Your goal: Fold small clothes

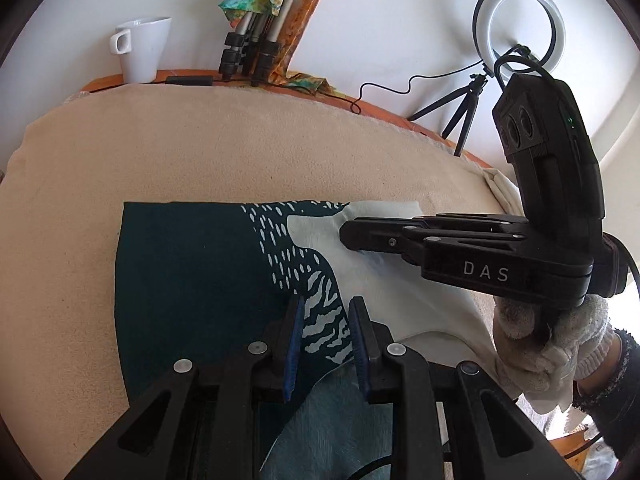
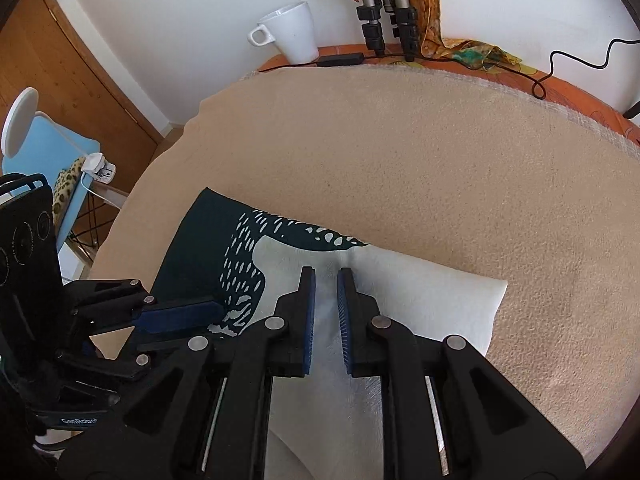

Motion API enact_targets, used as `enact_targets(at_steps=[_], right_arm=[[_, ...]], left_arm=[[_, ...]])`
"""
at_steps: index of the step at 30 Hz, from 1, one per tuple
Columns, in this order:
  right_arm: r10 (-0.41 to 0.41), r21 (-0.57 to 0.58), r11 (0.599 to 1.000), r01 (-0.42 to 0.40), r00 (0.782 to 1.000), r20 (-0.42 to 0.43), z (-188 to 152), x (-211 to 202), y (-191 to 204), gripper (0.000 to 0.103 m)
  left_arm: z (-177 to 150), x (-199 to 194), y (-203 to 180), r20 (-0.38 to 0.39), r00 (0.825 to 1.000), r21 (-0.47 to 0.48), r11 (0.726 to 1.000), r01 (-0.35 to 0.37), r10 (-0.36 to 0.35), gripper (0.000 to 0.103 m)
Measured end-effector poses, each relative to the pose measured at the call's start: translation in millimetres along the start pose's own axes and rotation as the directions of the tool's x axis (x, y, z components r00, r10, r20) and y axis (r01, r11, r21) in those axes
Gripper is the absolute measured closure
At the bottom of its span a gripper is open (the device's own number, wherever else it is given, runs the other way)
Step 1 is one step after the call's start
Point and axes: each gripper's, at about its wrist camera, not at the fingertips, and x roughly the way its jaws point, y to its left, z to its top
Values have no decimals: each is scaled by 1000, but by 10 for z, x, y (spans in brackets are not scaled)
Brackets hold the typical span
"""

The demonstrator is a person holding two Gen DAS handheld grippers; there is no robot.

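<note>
Closest to me, the left gripper (image 1: 326, 304) hangs with its blue pads (image 1: 291, 344) apart. They sit just above the zebra-striped patch of the cloth (image 1: 180, 280), and I see nothing pinched between them. The cloth is a small dark teal piece with pale dashes and a large white area. It lies flat on the beige blanket (image 1: 240, 140), with one edge running under my left gripper and out of view. Just to the right, the right gripper (image 2: 326, 274) comes in low from the side, gripped by a hand in a white knit glove (image 1: 540, 340). Its jaws are drawn almost together, leaving only a thin slit. Their tips rest on the white area, where the fabric gathers into a small pucker; I cannot tell whether any of it is caught. Farther back the blanket is bare up to the orange table edge. There a white mug (image 1: 144, 48), folded tripod legs (image 1: 248, 52) and a small ring light (image 1: 520, 20) stand against the wall.
</note>
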Motion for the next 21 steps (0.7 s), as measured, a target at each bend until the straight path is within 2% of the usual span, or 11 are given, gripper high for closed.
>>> enact_targets(at_steps=[2, 6, 10, 12, 14, 17, 19, 20, 21], right_arm=[[2, 0, 1000, -2, 1000, 4, -39, 51, -19, 101], [8, -9, 1000, -8, 1000, -2, -43, -5, -24, 101], [35, 107, 993, -38, 999, 35, -24, -163, -241, 101], [-21, 165, 986, 15, 999, 34, -66, -218, -404, 86], [-56, 198, 979, 52, 998, 14, -134, -257, -547, 86], [-44, 214, 976, 34, 998, 44, -240, -488, -614, 84], [-34, 222, 975, 18, 997, 71, -320, -665, -621, 70], [-31, 225, 974, 10, 995, 90, -367, -756, -617, 58], [-26, 230, 973, 0, 994, 108, -415, -835, -616, 53]], left_arm=[[-64, -14, 32, 30, 999, 11, 1000, 21, -22, 82], [-129, -91, -7, 14, 1000, 55, 999, -1, 1, 82], [-233, -228, 21, 20, 1000, 59, 998, -21, 20, 82], [-291, -305, 61, 21, 1000, 41, 999, -17, 16, 82], [-342, -394, 80, 30, 999, 37, 998, -41, 39, 78], [-402, -617, 132, 62, 998, 9, 999, -33, 33, 72], [-423, -779, 181, 90, 995, -18, 999, -31, 32, 67], [-436, -862, 209, 106, 994, -34, 999, -30, 34, 64], [-447, -932, 241, 120, 992, -50, 998, -25, 31, 61]])
